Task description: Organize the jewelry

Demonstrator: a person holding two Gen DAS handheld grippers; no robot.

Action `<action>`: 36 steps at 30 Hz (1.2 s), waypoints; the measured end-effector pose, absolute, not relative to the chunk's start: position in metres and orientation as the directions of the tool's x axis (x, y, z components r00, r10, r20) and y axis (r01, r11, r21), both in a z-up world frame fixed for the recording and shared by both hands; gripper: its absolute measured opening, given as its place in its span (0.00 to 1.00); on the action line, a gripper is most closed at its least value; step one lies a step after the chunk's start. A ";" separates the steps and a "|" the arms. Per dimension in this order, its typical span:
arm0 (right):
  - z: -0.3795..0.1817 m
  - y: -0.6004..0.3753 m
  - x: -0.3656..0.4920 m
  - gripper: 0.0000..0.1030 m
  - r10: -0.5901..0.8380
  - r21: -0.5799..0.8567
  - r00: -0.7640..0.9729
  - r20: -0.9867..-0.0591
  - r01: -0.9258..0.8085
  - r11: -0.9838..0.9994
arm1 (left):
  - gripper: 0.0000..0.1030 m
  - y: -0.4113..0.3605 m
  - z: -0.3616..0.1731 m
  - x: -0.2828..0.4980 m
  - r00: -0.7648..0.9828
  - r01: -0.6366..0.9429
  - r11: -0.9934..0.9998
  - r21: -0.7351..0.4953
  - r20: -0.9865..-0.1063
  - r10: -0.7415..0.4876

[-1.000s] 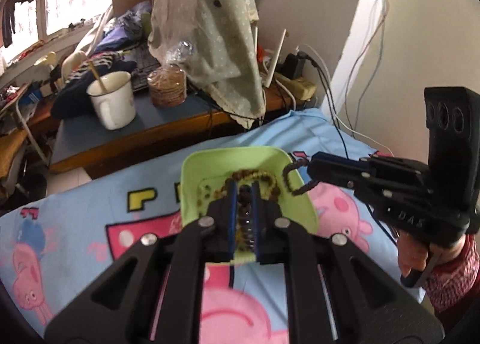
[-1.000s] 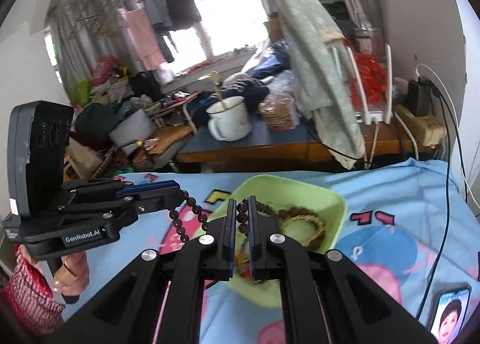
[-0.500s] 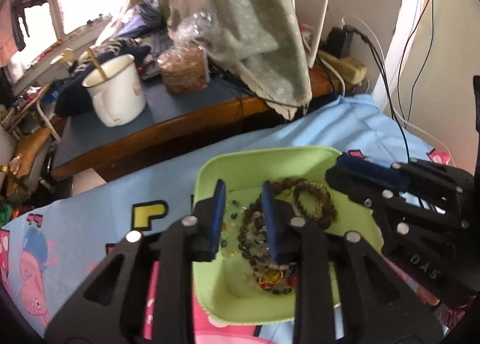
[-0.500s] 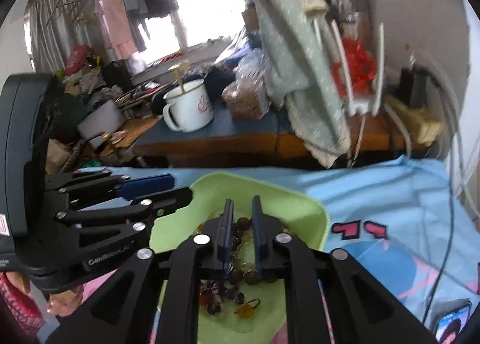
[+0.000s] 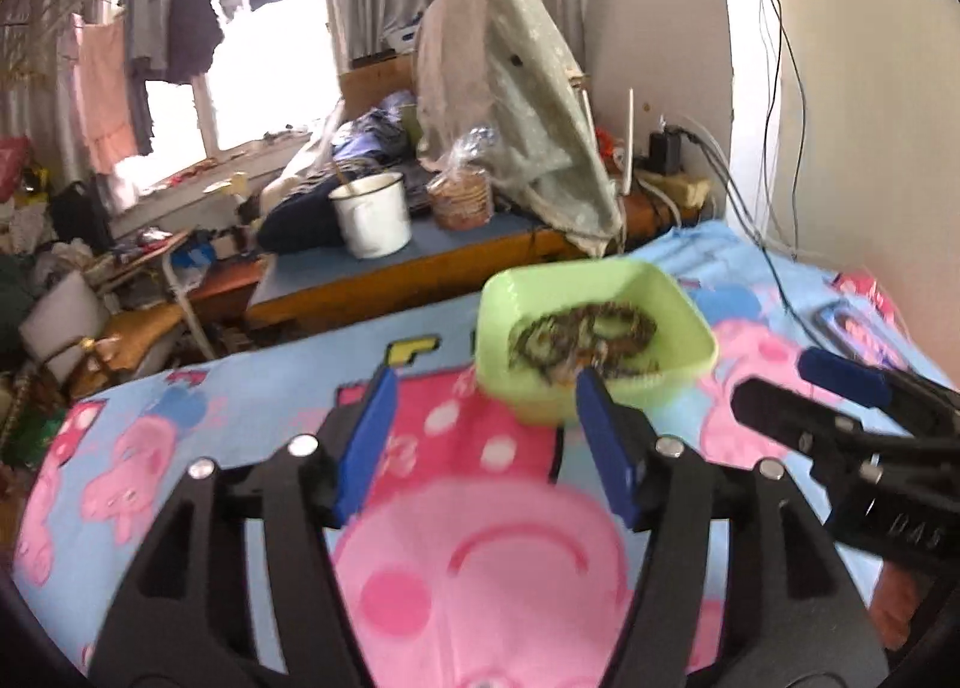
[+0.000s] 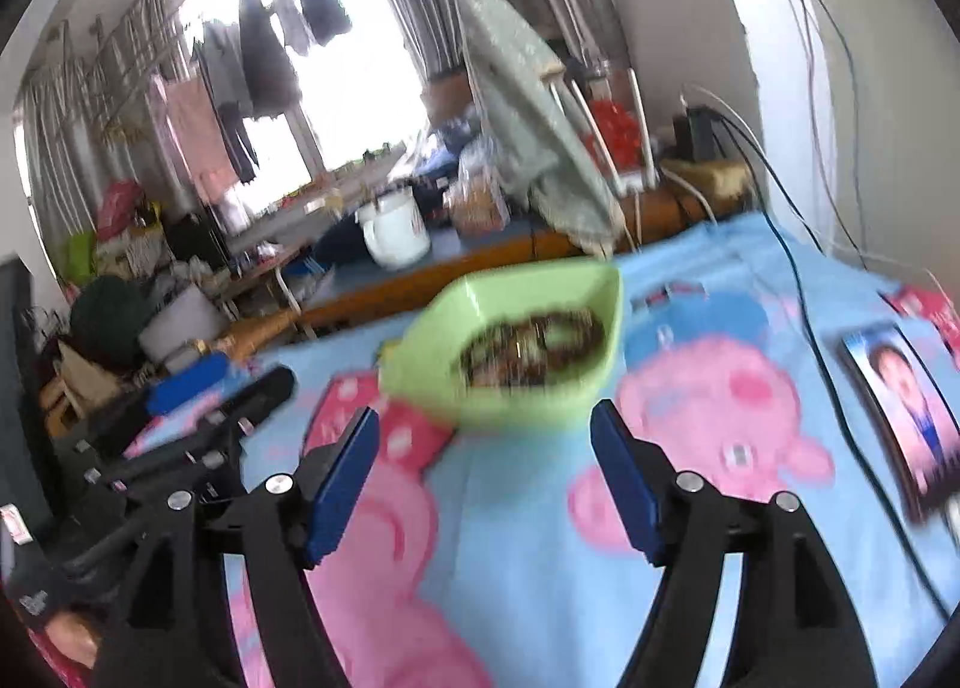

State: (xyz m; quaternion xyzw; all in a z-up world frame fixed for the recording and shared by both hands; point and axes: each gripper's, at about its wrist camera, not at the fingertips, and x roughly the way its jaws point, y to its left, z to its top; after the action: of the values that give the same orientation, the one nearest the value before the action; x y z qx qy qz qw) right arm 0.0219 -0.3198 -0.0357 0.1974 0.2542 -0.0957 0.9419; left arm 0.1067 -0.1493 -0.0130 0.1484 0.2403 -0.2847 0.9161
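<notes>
A light green bowl sits on the pink and blue cartoon blanket; it also shows in the right wrist view. Several brown bead bracelets lie piled inside it, and they show in the right wrist view too. My left gripper is open and empty, just in front of the bowl. My right gripper is open and empty, a little in front of the bowl. Each gripper appears at the edge of the other's view.
A phone lies on the blanket at the right, with a black cable beside it. Behind the bed stands a low table with a white mug, a bag of biscuits and a draped cloth.
Both grippers opened, released the bead bracelets into the green bowl, and pulled back and up from it. The bracelets now lie in the bowl.
</notes>
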 end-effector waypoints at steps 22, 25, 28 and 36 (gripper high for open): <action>0.010 -0.277 -0.084 0.72 -0.184 0.318 0.859 -0.477 0.364 0.876 | 0.94 -0.098 0.018 0.012 0.805 0.472 0.866 0.165 -0.481 -0.347; 0.008 -0.280 -0.087 0.72 -0.172 0.344 0.863 -0.476 0.362 0.866 | 0.94 -0.101 0.018 0.007 0.826 0.446 0.872 0.203 -0.468 -0.314; 0.007 -0.281 -0.089 0.72 -0.159 0.352 0.863 -0.479 0.355 0.866 | 0.94 -0.102 0.019 0.004 0.821 0.453 0.869 0.199 -0.472 -0.320; 0.009 -0.278 -0.093 0.72 -0.162 0.336 0.866 -0.473 0.347 0.875 | 0.94 -0.109 0.022 -0.004 0.816 0.471 0.858 0.205 -0.470 -0.336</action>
State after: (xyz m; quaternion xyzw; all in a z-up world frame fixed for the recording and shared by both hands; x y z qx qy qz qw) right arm -0.0934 -0.2785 0.0088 0.2099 0.2205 -0.1352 0.9429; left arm -0.0037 -0.1086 0.0220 0.1579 0.2141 -0.2146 0.9398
